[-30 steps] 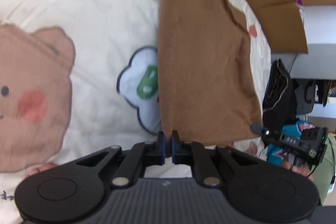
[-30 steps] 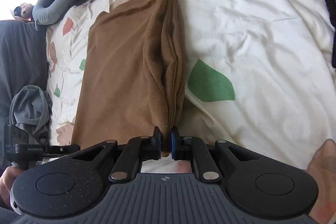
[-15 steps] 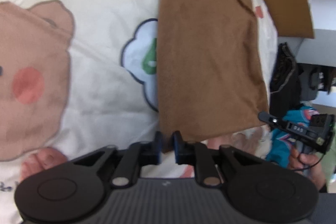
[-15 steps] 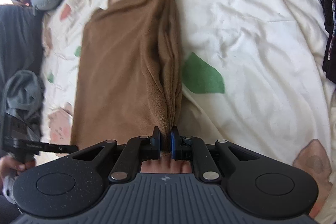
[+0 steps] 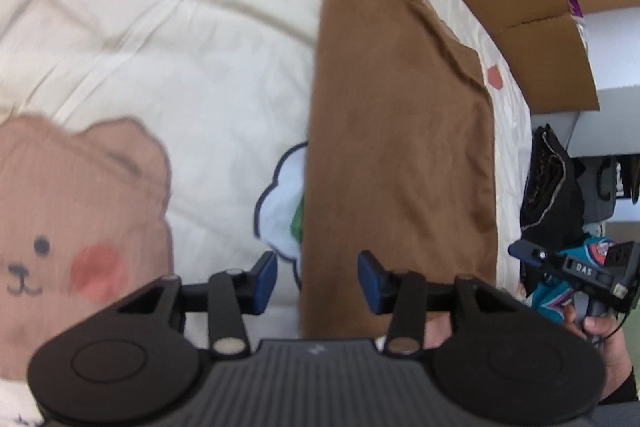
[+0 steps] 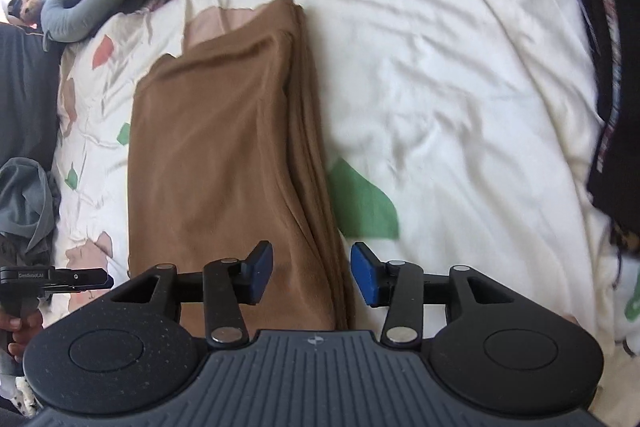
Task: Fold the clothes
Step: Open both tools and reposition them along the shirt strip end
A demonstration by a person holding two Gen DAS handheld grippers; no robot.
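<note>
The bed (image 6: 460, 75), covered by a cream cartoon-print quilt (image 5: 160, 59), carries the workpiece. The brown garment (image 6: 216, 163) lies flat on the quilt as a long folded strip, running from 6 o'clock toward 12 o'clock in both wrist views.

Handling: the garment appears soft, light and limp, with a fleece-like nap; judged low-slip but prone to sagging and unfolding if lifted by one layer. The stacked fold edges sit along its right side in the right wrist view. Recommended hold: pinch all layers at the two near corners.

Pose: both tools point steeply downward over the near end. The left tool (image 5: 317, 283) straddles the garment's left edge at 6 o'clock; its jaws have just been opening and stand about half apart, gripping nothing. The right tool (image 6: 312, 275) straddles the layered right edge, likewise just opened, pads clear of the cloth.
</note>
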